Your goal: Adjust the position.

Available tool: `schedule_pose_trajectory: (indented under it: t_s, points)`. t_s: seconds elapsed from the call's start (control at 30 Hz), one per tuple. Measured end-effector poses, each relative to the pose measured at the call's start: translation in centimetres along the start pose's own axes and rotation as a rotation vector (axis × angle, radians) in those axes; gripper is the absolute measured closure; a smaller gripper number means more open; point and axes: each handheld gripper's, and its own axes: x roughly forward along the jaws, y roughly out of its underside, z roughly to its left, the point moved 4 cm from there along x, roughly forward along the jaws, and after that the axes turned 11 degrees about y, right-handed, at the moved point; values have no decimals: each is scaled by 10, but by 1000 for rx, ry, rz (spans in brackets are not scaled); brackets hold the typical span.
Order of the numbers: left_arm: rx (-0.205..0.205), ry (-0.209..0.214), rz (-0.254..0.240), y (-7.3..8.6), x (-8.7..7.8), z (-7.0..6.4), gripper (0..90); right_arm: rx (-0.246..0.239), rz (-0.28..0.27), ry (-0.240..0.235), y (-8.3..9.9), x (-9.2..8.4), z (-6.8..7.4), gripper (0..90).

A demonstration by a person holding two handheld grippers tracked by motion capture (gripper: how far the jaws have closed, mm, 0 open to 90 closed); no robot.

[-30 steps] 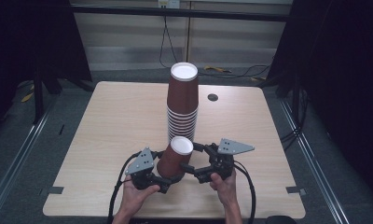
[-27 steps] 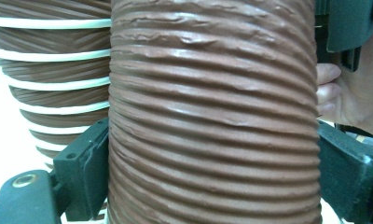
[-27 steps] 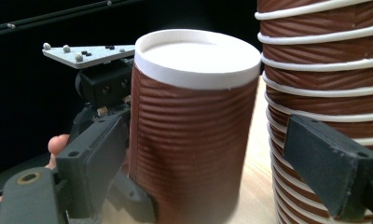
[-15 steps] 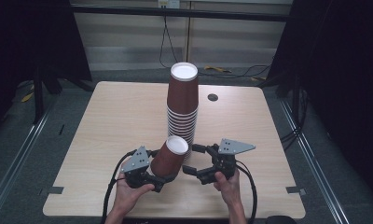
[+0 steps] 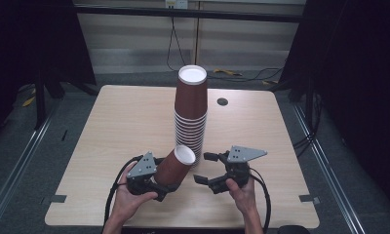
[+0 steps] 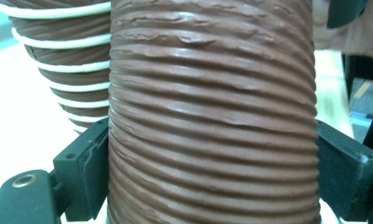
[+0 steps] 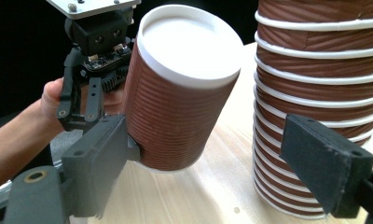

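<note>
A tall stack of upturned brown ribbed paper cups (image 5: 190, 105) (image 7: 315, 93) (image 6: 58, 60) stands mid-table. My left gripper (image 5: 156, 183) (image 6: 212, 172) is shut on a single brown cup (image 5: 174, 165) (image 6: 212, 116) (image 7: 180, 102), pads pressing both its sides. That cup is off the table and tilts, its white closed end up and to the right, close by the foot of the stack. My right gripper (image 5: 201, 168) (image 7: 212, 163) sits just right of the cup; its jaws have just been closing a little, but they stay open with no pad on the cup.
The light wooden table (image 5: 110, 126) has a small dark round hole (image 5: 222, 101) at the back right. Both hands work near its front edge. Cables (image 5: 112, 187) trail from the grippers toward the person. Dark floor and metal rails surround the table.
The single cup, upright between both grippers a second ago, now leans to the right in the left gripper, which has drawn slightly left. The right gripper has stayed in place.
</note>
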Motion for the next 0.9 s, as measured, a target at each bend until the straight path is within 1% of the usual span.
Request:
schedule_pose_trajectory:
  t_s: [0.07,0.13,0.2,0.27,0.33,0.4,0.47,0.5,0.57,0.67,0.7,0.77,0.83,0.87,0.9]
  points:
    - [12,5,31,-1,1,0,120,-3,-3,10,0,0,0,145]
    - [16,-10,46,-1,1,0,122,-2,6,8,-1,-1,-1,142]
    - [7,1,47,-1,0,1,124,-11,20,9,0,-1,-1,136]
    - [3,8,64,0,1,1,125,-24,33,18,0,-2,-2,134]
    - [17,14,97,0,2,1,125,-39,58,17,0,-1,-1,132]
    - [10,11,107,1,4,1,126,-59,81,10,-1,-1,0,133]
    - [6,14,109,2,4,1,127,-74,105,11,0,1,0,136]
    - [4,12,110,2,4,1,127,-81,120,4,0,1,1,138]
    - [5,5,116,1,3,2,128,-90,140,10,0,2,1,142]
    - [2,10,134,1,2,3,130,-98,163,2,1,3,1,146]
    - [6,9,145,1,2,3,130,-107,177,11,0,4,1,146]
    - [9,11,162,0,3,3,130,-122,194,14,0,5,1,145]
    - [15,9,188,-1,3,3,130,-131,210,7,-1,5,1,145]
    - [21,9,196,-1,3,4,130,-140,219,13,-1,6,1,144]
    - [18,14,195,-1,3,4,130,-148,226,14,-2,7,1,143]
